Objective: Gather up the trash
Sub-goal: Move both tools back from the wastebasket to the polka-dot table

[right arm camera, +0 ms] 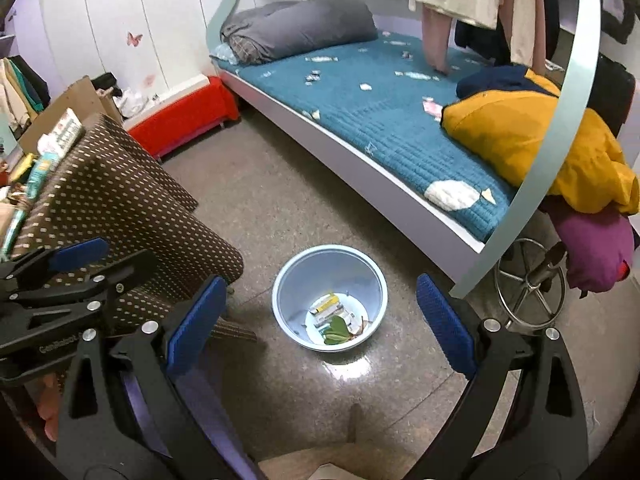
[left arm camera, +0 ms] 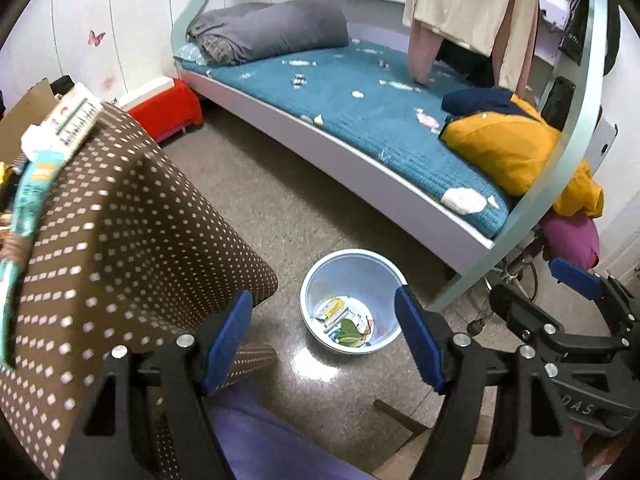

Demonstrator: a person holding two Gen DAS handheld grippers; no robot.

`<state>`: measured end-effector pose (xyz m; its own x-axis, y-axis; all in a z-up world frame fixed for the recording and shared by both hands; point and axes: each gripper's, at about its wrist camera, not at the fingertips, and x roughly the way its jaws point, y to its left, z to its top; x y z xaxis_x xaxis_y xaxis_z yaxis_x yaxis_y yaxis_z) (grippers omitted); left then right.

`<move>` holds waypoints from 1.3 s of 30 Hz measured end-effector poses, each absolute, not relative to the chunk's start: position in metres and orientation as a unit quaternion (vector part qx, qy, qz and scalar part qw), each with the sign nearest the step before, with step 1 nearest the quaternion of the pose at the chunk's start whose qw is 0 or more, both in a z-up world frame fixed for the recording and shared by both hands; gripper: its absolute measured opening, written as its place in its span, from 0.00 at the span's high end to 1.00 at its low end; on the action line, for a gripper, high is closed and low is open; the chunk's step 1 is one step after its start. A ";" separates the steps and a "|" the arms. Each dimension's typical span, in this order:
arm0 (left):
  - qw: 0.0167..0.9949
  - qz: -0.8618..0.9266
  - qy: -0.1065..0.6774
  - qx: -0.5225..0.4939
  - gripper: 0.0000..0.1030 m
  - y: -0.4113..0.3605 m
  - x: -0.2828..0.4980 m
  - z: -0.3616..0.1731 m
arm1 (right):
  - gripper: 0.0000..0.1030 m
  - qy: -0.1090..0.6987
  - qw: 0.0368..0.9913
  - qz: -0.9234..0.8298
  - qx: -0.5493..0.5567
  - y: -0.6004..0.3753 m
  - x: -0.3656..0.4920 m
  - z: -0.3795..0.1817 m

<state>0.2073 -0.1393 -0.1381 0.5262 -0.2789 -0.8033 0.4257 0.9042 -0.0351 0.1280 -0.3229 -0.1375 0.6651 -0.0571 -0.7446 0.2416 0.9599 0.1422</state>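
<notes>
Left wrist: hand-held gripper (left arm camera: 324, 340) spread above bin (left arm camera: 316, 280).

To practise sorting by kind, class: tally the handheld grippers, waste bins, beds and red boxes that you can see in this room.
grippers: 2, the left gripper and the right gripper
bin: 1
bed: 1
red box: 1
Total: 5
</notes>
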 end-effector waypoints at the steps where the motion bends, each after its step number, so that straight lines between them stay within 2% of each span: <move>1: 0.872 -0.204 0.438 0.081 0.30 -0.137 0.203 -0.134 | 0.09 0.395 0.908 -0.082 0.114 -0.321 0.125 -0.133; 21: 0.924 -0.161 0.346 0.031 0.30 -0.063 0.154 -0.063 | 0.09 0.304 0.949 -0.018 0.080 -0.257 0.101 -0.061; 39: 0.948 -0.049 0.314 -0.020 0.30 0.034 0.146 -0.046 | 0.09 0.293 0.953 0.062 0.039 -0.171 0.137 -0.043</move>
<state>0.1459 0.0343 -0.0462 0.7981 -0.1064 -0.5931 0.0808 0.9943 -0.0697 0.1370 -0.1712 -0.0428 0.8203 0.1414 -0.5541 -0.0956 0.9892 0.1110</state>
